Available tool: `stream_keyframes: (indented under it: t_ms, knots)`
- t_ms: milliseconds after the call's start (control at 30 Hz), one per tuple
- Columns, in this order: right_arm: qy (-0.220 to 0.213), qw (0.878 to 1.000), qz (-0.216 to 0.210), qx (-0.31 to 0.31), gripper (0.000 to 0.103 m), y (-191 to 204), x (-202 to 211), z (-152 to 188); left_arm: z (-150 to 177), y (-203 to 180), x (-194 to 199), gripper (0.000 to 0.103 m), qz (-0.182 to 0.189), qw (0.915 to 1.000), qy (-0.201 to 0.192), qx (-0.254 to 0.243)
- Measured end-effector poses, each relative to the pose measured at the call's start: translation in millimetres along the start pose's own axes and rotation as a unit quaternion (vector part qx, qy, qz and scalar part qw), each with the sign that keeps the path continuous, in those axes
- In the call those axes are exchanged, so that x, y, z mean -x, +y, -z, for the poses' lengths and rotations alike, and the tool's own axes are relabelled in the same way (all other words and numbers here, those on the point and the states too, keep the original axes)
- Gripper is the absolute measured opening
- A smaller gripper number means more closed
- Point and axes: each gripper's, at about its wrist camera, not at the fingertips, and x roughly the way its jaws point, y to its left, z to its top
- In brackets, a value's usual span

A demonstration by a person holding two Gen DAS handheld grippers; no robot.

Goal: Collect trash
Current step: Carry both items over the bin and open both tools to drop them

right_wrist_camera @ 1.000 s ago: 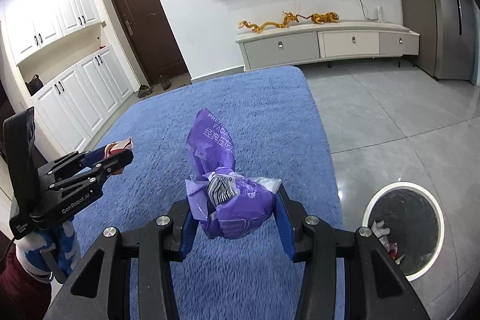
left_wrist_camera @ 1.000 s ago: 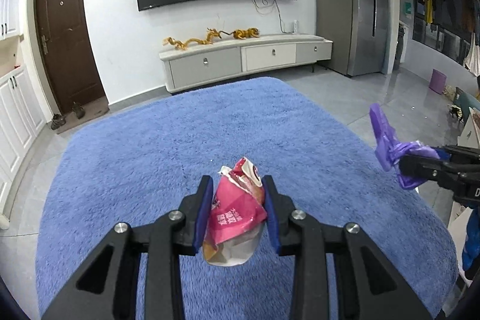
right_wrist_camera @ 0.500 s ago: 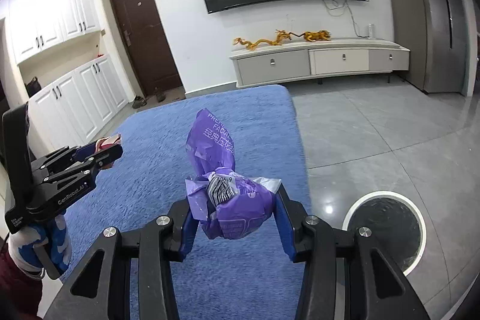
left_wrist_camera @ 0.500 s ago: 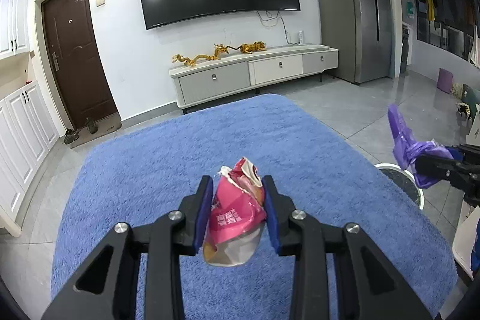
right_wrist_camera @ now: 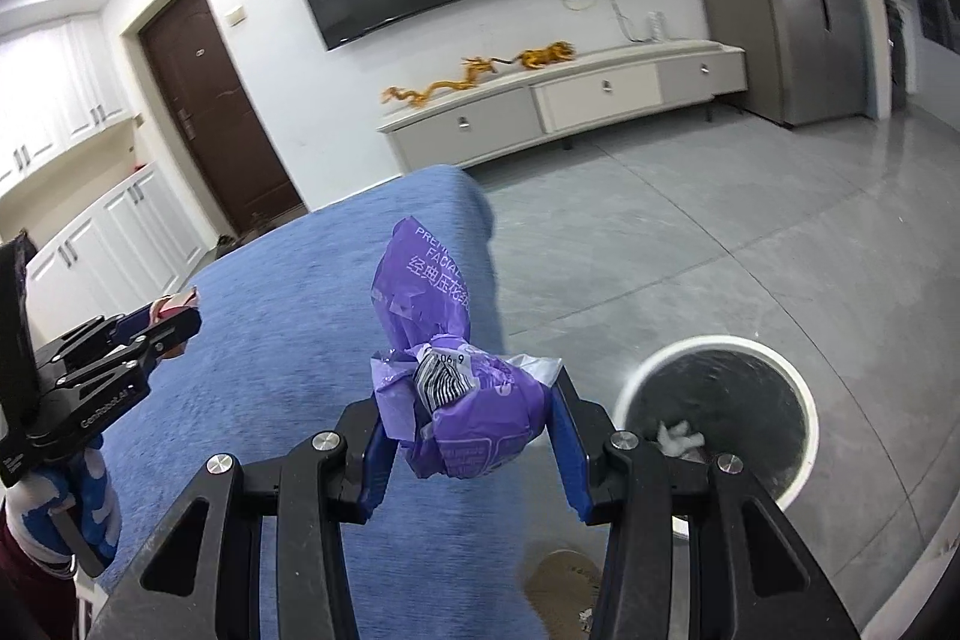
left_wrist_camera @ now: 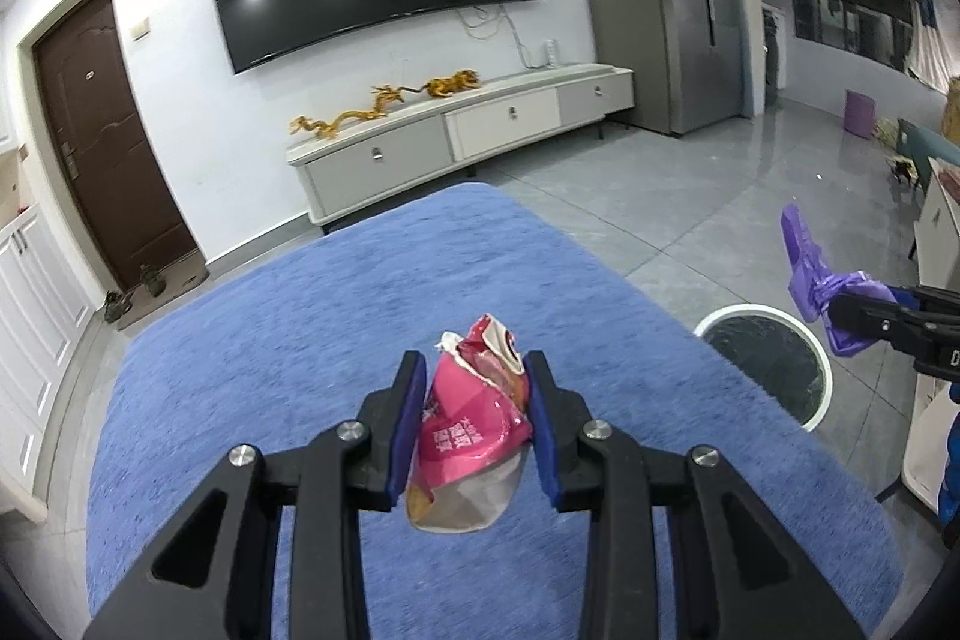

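Left black two-finger gripper (left_wrist_camera: 474, 436): blue pads clamped on a crumpled pink and silver foil snack wrapper (left_wrist_camera: 468, 442), pinched across the middle so both torn ends hang free above and below the pads. Carried above the blue plush rug (left_wrist_camera: 300, 340), clear of the pile.

Right black two-finger gripper (right_wrist_camera: 468, 436): clamped on a crumpled purple plastic tissue-pack wrapper (right_wrist_camera: 450, 370), grip taken low on the bunched body, with the long printed tail standing up past the fingertips. Jaws set wider than on the left, matching the bulkier wad.

Round white-rimmed waste bin with dark liner (right_wrist_camera: 720, 400): standing on the grey tiled floor (right_wrist_camera: 720, 232) just off the rug's edge, at the right gripper's side. Judged reason for both holds: transport to the bin for dropping, right load nearer and likely first.

Limits of view:
- Bin contents mostly dark; one small white scrap visible, remainder not readable.
- Near part of the bin rim hidden behind the right gripper's finger.
- Brown patch on the floor below the right gripper: nature unclear.
- Wrapper print partly legible only; pink wrapper's far face hidden.
- Person shown only as a patterned blue and white sleeve (right_wrist_camera: 90, 496) at the frame edge.
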Motion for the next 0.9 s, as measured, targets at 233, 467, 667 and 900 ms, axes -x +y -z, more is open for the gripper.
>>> stream_keyframes:
  t_ms: [233, 467, 667, 900]
  knots:
    - [0.003, 0.999, 0.023, -0.044, 0.043, -44.2, -3.3, 4.0, -15.4, -40.3, -24.5, 0.031, 0.027, 0.9987, 0.011, -0.041]
    - [0.013, 0.995, 0.043, -0.089, 0.043, -86.4, -10.7, 12.1, -36.5, -92.8, -55.2, 0.031, 0.063, 0.9946, 0.020, -0.081]
    - [0.022, 0.989, 0.061, -0.130, 0.043, -123.2, -17.3, 21.1, -49.7, -139.0, -85.4, 0.031, 0.088, 0.9893, 0.032, -0.112]
    - [0.024, 0.984, 0.081, -0.158, 0.043, -155.9, -20.6, 27.9, -58.8, -187.5, -115.4, 0.031, 0.116, 0.9826, 0.046, -0.138]
